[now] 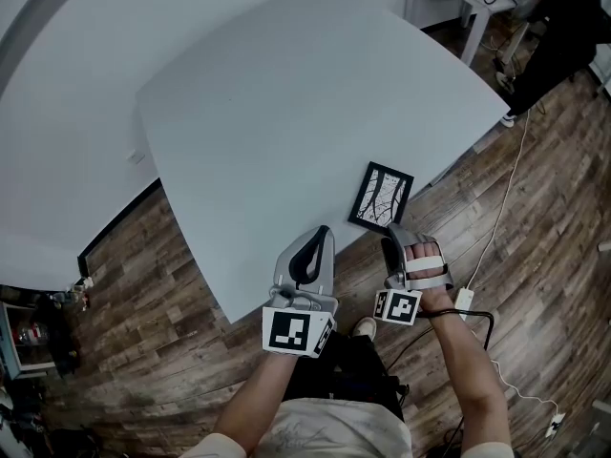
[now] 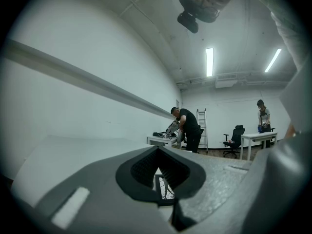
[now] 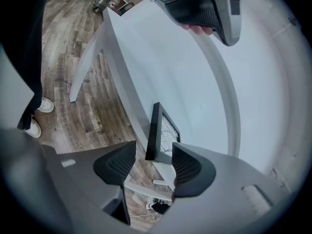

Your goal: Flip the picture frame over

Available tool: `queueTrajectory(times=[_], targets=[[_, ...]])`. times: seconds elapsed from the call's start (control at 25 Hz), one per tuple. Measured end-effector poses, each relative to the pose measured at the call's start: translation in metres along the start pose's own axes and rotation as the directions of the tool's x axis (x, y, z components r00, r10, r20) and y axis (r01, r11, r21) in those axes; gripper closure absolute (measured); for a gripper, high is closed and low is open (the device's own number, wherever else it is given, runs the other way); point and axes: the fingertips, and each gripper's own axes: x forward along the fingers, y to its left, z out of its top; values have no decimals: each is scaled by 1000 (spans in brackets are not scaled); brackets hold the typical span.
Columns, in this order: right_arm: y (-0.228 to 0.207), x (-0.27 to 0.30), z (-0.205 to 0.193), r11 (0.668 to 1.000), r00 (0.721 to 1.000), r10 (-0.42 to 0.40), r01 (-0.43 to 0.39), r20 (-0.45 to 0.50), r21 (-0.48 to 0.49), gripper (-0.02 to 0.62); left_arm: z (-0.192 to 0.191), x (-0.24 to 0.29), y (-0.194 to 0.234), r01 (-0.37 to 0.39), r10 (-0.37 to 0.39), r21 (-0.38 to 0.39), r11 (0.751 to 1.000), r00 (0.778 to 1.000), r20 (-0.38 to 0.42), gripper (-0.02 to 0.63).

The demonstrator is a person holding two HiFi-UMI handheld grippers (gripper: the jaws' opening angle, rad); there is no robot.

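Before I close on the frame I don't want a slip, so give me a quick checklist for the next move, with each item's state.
1. Picture frame lies flat, image side up, near the table edge: ok.
2. Right tongs open: ok.
3. Frame's near end sits between the right tongs' pads: ok, not yet clamped.
4. Left tongs out of the way: ok, shut, empty, beside the frame.
5. Bare tabletop beyond the frame to turn it onto: ok.
6. Bite deep enough to hold through the flip: cannot tell.
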Motion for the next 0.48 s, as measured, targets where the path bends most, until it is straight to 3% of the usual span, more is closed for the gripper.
queueTrajectory(times=[0.24, 0.48], targets=[[-19, -18, 2, 988, 1000, 1, -3, 13, 158, 316, 13, 2, 3, 4, -4, 9, 1000, 1000, 23, 606], [-54, -47, 4, 920, 999, -24, 10, 31, 392, 316, 30, 5, 4, 10, -10, 7, 1000, 999, 52, 606]])
